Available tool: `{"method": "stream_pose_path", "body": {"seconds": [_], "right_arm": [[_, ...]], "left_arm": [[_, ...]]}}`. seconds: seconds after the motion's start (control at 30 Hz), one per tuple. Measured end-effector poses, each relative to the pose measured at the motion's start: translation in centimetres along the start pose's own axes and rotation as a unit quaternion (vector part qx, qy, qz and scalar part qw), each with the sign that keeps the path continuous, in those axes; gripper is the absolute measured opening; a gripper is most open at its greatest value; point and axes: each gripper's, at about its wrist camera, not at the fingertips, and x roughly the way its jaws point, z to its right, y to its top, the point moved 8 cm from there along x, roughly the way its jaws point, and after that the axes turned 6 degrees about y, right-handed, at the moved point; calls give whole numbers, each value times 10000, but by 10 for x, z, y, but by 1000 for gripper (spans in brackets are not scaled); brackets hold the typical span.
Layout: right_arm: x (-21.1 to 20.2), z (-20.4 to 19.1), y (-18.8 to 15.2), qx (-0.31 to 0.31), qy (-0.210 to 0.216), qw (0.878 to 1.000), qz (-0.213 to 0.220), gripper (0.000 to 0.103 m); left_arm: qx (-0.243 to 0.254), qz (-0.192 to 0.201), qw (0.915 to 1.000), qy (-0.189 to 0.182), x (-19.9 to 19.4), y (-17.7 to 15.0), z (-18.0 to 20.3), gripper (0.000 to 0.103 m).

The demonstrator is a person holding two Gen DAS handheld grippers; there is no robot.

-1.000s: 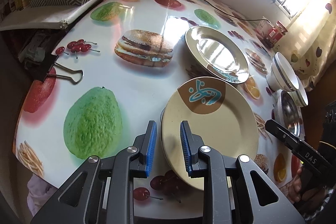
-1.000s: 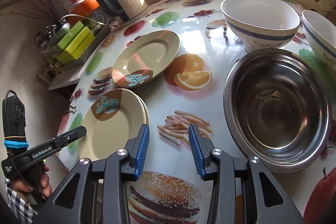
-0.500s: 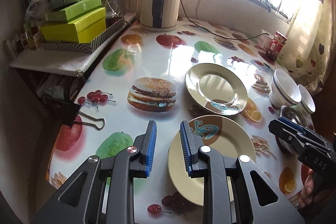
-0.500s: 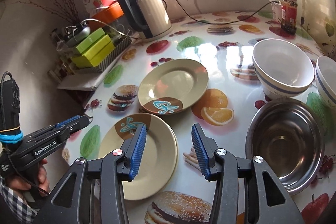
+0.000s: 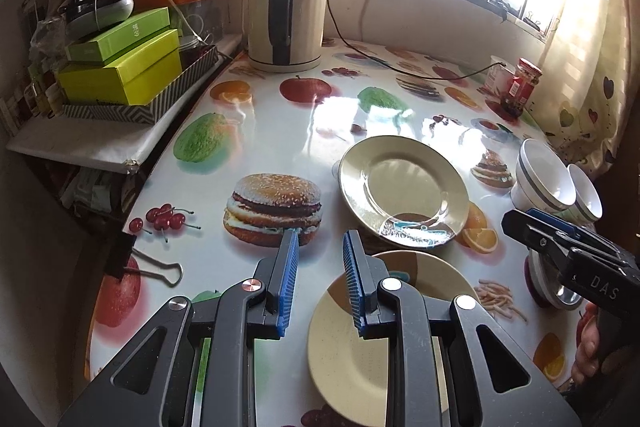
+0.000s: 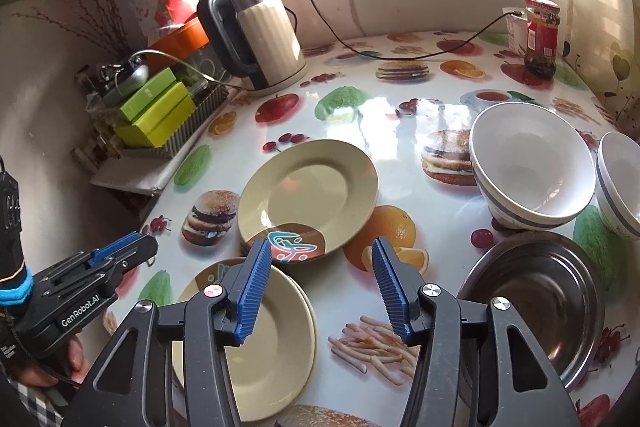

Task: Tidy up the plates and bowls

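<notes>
Left to right on the tabletop [image 6: 384, 115]: near-edge stack of cream plates [image 6: 272, 343], empty; cream plate [image 6: 308, 195] beyond it, empty; steel bowl [image 6: 540, 303], empty; two white bowls [image 6: 528, 167], both empty.

Left gripper [image 5: 318, 283]: narrow gap between its pads, nothing in it, above the stack.

Right gripper [image 6: 320, 291]: jaws just been opening, spread wide, nothing between, touching nothing.

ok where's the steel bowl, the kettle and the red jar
steel bowl [image 6: 536, 303], right wrist view, inner bottom
kettle [image 5: 286, 15], left wrist view, black handle strip
red jar [image 6: 541, 35], right wrist view, label
</notes>
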Motion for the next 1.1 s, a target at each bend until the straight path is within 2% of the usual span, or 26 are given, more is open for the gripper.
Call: {"method": "stream_pose_path", "body": {"seconds": [0.4, 0.5, 0.73, 1.1], "right_arm": [[27, 18, 14, 117, -320, 9994, -102, 54], [33, 23, 16, 162, -400, 9990, -130, 54], [45, 33, 19, 322, -471, 9982, -180, 54], [60, 45, 18, 496, -589, 9966, -286, 54]], "left_arm": [[150, -7, 9998, -133, 26, 24, 6, 24], [112, -116, 9993, -330, 34, 29, 10, 24], [251, -187, 9990, -305, 50, 34, 18, 24], [-138, -630, 9954, -707, 84, 34, 16, 24]]}}
